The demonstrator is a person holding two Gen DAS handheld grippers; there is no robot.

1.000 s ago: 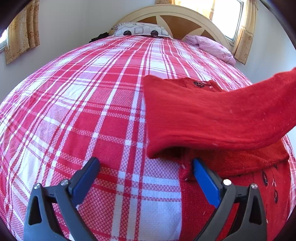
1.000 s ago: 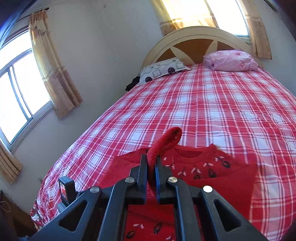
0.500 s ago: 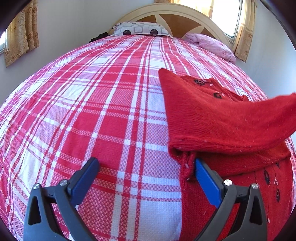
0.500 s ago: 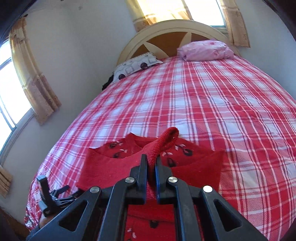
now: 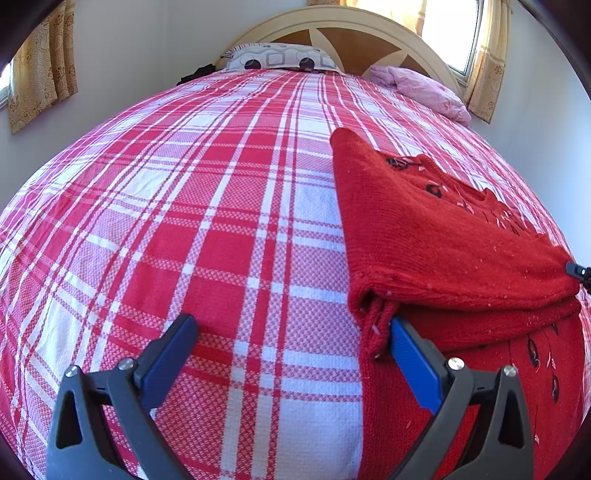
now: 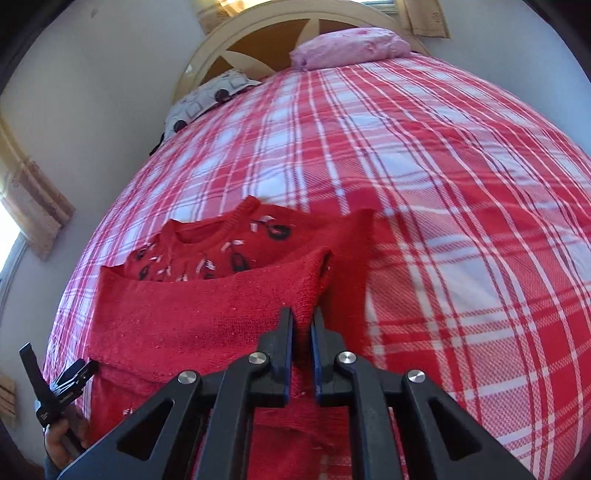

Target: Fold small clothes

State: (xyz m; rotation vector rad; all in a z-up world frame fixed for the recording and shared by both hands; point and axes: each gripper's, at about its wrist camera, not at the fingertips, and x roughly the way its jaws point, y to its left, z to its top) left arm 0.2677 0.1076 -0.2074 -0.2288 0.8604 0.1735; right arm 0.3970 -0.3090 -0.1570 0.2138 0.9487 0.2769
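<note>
on checked bedding (image 5: 221, 221), right tool (image 6: 302, 325) easing open around sweater (image 5: 443, 240) sleeve; left tool (image 5: 291, 343) released at its edge.

Bedspread: red, pink and white plaid woven bedspread (image 5: 207, 221) covering the whole bed and filling most of both views.
Headboard: cream arched wooden headboard with brown inset panels (image 5: 343, 29) at the top centre of the left view, top centre-left of the right view.
Patterned pillow: white pillow with grey squares and dark circles (image 5: 277, 61) against the headboard, upper centre.
Pink pillow: pale pink crumpled pillow (image 6: 351, 44) beside it, upper right.
Curtains: beige patterned fabric curtains (image 5: 44, 74) at the upper left and upper right edges.
Wall: plain pale wall (image 6: 110, 92) behind the bed.
</note>
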